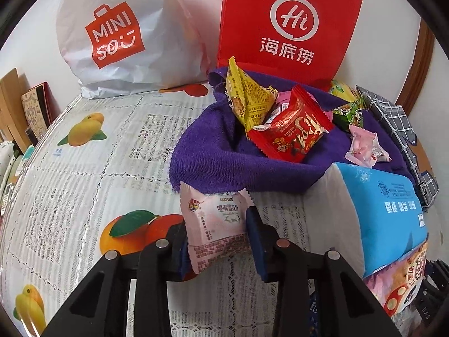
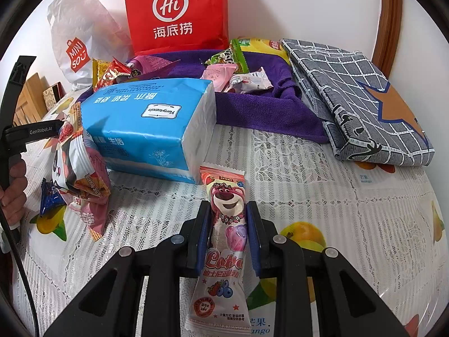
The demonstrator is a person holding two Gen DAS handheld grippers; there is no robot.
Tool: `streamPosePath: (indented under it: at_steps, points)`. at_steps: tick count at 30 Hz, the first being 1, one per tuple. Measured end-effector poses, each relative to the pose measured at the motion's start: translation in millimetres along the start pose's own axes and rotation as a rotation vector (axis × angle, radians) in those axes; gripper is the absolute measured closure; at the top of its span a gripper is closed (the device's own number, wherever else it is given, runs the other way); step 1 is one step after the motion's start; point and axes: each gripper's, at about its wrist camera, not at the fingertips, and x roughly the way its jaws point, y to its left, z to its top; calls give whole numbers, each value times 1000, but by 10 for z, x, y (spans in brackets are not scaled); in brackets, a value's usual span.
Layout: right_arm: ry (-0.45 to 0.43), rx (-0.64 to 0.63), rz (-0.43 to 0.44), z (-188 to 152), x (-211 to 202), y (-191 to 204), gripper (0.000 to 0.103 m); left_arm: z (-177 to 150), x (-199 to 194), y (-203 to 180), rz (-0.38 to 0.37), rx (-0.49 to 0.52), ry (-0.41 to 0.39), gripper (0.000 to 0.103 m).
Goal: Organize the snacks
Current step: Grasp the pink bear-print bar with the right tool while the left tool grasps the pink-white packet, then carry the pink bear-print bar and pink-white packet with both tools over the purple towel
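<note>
My left gripper is shut on a pale pink snack packet, held upright between the blue pads just in front of a purple towel. On that towel lie several wrapped snacks, among them a red packet and a yellow one. My right gripper is shut on a long lollipop packet with a pink bear, above the tablecloth and near a blue tissue pack. The purple towel with snacks lies behind the tissue pack.
A red paper bag and a white shopping bag stand at the wall. A folded grey checked cloth lies on the right. More snack bags sit left of the tissue pack, beside a hand. The fruit-print tablecloth covers the table.
</note>
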Motion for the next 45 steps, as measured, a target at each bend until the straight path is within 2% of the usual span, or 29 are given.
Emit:
streamPosePath:
  at_steps: [13, 21, 25, 28, 32, 39, 42, 45]
  points:
    - [0, -2, -3, 2, 1, 3, 77, 41, -192, 74, -63, -41, -46, 82]
    - [0, -9, -11, 3, 0, 19, 77, 56, -289, 104, -104, -61, -66, 82]
    - [1, -1, 1, 3, -1, 3, 77, 70, -299, 122, -142, -76, -50, 82]
    - [5, 1, -3, 8, -14, 4, 80, 75, -338, 100, -127, -71, -41, 82]
    - [8, 41, 36, 44, -114, -9, 82, 69, -480, 65, -141, -63, -39, 82]
    - [-51, 40, 25, 161, -445, 40, 83, 32, -846, -17, -163, -50, -60, 82]
    - [-77, 41, 46, 180, -556, 63, 83, 9, -991, -56, -169, -43, -72, 82]
    - [-75, 34, 40, 172, -612, 87, 84, -26, -1119, -93, -176, -35, -81, 82]
